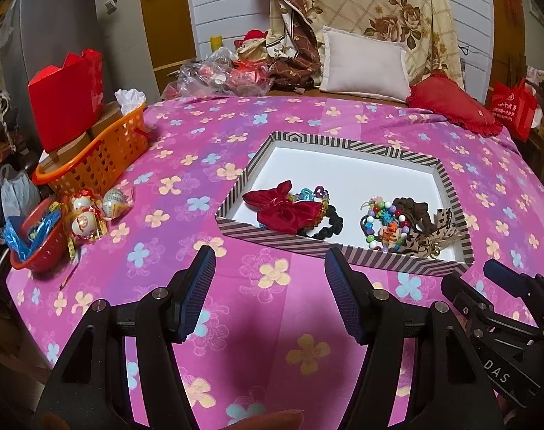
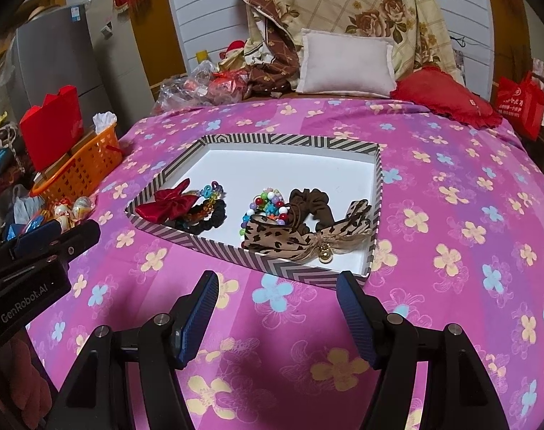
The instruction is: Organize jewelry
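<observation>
While both hover over the bedspread [image 1: 279, 322], left gripper [image 1: 270, 263] and right gripper [image 2: 277, 286] are spread, empty. Striped box [image 2: 272, 261] with the hair ties [image 2: 268, 211] sits just ahead of both.

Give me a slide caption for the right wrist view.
Open right gripper hovers before a striped tray holding hair accessories.

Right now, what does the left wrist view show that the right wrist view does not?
Only the left wrist view shows the red bowl with blue wrappers. Only the right wrist view shows the leopard bow's gold bell clearly. Both show the striped box holding the red bow, with the left gripper and right gripper open and empty.
</observation>
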Motion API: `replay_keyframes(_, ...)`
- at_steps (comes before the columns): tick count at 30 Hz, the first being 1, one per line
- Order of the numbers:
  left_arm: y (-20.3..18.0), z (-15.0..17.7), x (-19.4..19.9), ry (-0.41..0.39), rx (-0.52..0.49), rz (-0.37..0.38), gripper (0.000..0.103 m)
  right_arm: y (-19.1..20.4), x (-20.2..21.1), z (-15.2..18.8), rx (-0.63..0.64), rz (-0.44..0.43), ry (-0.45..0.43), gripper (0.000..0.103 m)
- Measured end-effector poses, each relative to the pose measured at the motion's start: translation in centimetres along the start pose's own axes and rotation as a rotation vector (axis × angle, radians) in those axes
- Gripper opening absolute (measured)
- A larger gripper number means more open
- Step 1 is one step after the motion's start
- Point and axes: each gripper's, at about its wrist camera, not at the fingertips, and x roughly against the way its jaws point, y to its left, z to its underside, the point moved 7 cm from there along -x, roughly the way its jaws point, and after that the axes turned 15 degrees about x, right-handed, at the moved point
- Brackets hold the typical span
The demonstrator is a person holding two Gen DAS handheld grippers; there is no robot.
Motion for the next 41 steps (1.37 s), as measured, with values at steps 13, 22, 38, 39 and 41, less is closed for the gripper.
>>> replay_keyframes(13, -0.2, 0.1, 0.0, 0.001, 0.002, 0.000, 0.064, -0.1, -0.4, 0.4, -0.007, -0.005, 0.012, 0.066)
replay_keyframes(22, -0.2, 0.1, 0.0, 0.001, 0.001, 0.000, 0.064, 0.0, -0.5, 0.3, -0.007, -0.006, 0.013, 0.066)
replay_keyframes(38, 0.3, 0.2, -0.2, 0.000, 0.005, 0.004, 0.064, 0.0, -0.8, 0.9, -0.005, -0.001, 0.017, 0.066)
replay_keyframes(39, 0.4, 0.3, -0.3, 0.006, 0.007, 0.005, 0.064, -0.2, -0.8, 0.9, -0.007, 0.002, 0.018, 0.066)
replay_keyframes(41, 0.6, 0.4, -0.4, 0.013, 0.012, 0.008, 0.064, -0.4, -0.8, 1.1, -0.010, 0.005, 0.020, 0.066)
